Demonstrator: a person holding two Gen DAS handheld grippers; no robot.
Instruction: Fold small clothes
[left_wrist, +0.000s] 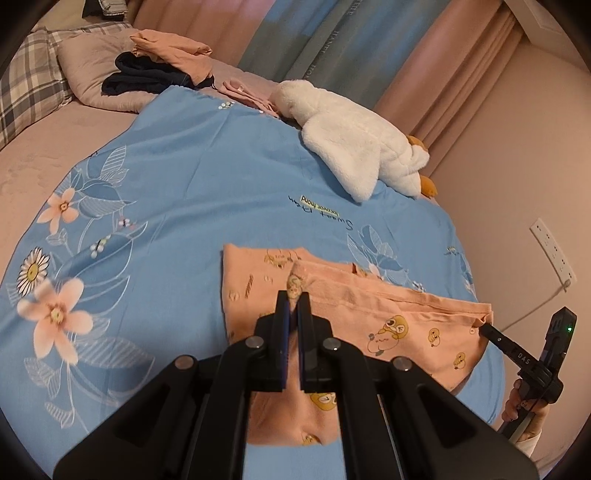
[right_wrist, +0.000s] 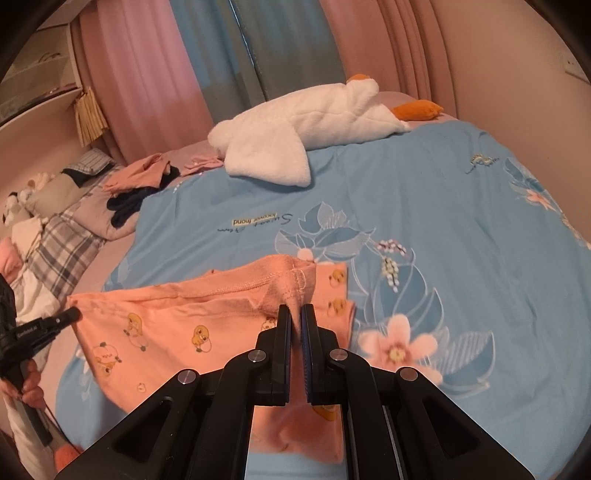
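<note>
Black jaws of the left gripper (left_wrist: 294, 297) are pressed together on a fold of a small peach garment (left_wrist: 406, 325) printed with yellow cartoon ducklings, pinching its edge near one corner. Over on the other side, the right gripper (right_wrist: 294, 310) has its jaws closed the same way on the stitched hem at the opposite corner, a tuft of cloth bunched between them. Between the two grips the upper edge of the garment is lifted and doubled over, while the rest of it lies on the blue floral quilt (left_wrist: 207, 177) spread across the bed. In each wrist view the other gripper shows at the frame's edge, with a person's hand (right_wrist: 29, 384) wrapped around its handle. Farther up the quilt lies a white plush goose (left_wrist: 354, 147) with orange feet. Near the plaid pillow (left_wrist: 26, 88) sits a heap of clothes (left_wrist: 162, 62), peach on top of dark navy. Pink and blue curtains (right_wrist: 207, 74) hang behind the bed.
</note>
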